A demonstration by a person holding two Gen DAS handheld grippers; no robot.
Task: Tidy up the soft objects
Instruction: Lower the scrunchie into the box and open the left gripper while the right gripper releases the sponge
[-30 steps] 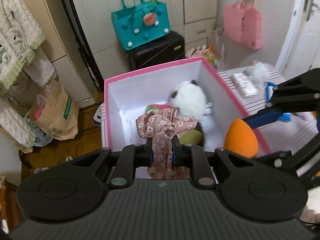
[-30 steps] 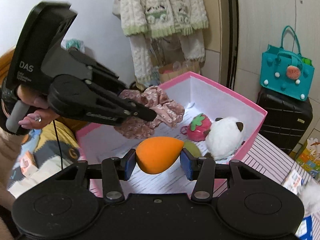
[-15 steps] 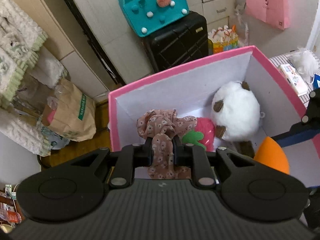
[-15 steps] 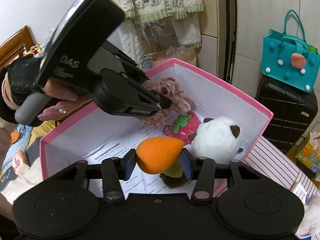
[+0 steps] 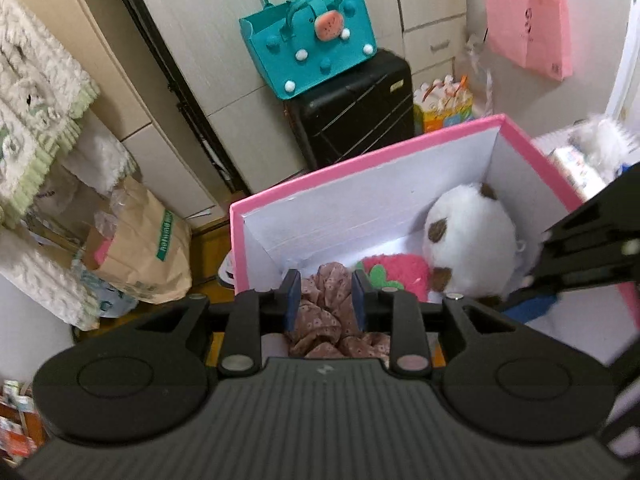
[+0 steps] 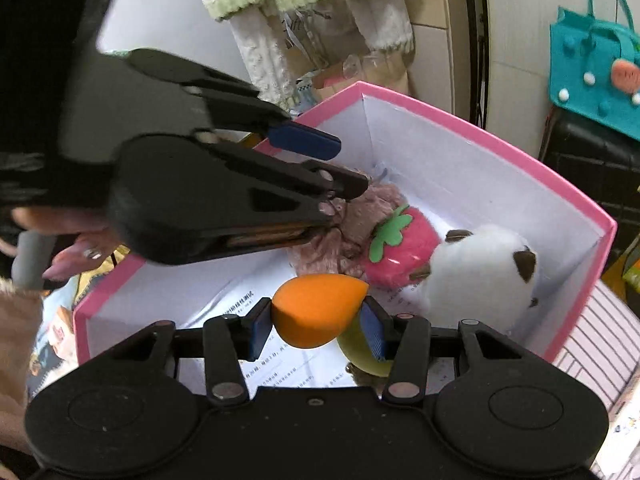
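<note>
The crumpled pink floral fabric scrunchie (image 5: pixel 332 312) lies between the blue pads of the left gripper (image 5: pixel 325 299), whose jaws are opening; the cloth bunches in the gap and sags below it, over the near left corner of the pink-rimmed white cardboard box (image 5: pixel 360 160). From the right wrist view the same scrunchie (image 6: pixel 360 216) rests on the box floor under the left gripper's tips (image 6: pixel 336 168), just left of a pink plush strawberry with a green felt leaf (image 6: pixel 400 248). Touching the strawberry on its right is a round white fluffy plush with brown ears (image 6: pixel 480 272), pushed against the far right wall of the box (image 6: pixel 480 140).

The right gripper (image 6: pixel 318 322) is part open, its pads pressed on an orange teardrop-shaped makeup sponge (image 6: pixel 316 308), held above the printed paper lining the box floor. A yellow-green rounded object (image 6: pixel 360 356) shows just under the right pad; what it is cannot be told.

Outside the box, on the far side, a teal felt handbag with pompoms (image 5: pixel 308 44) sits on a black hard-shell suitcase (image 5: pixel 352 108), and a pink paper bag (image 5: pixel 528 28) hangs at the far right.
</note>
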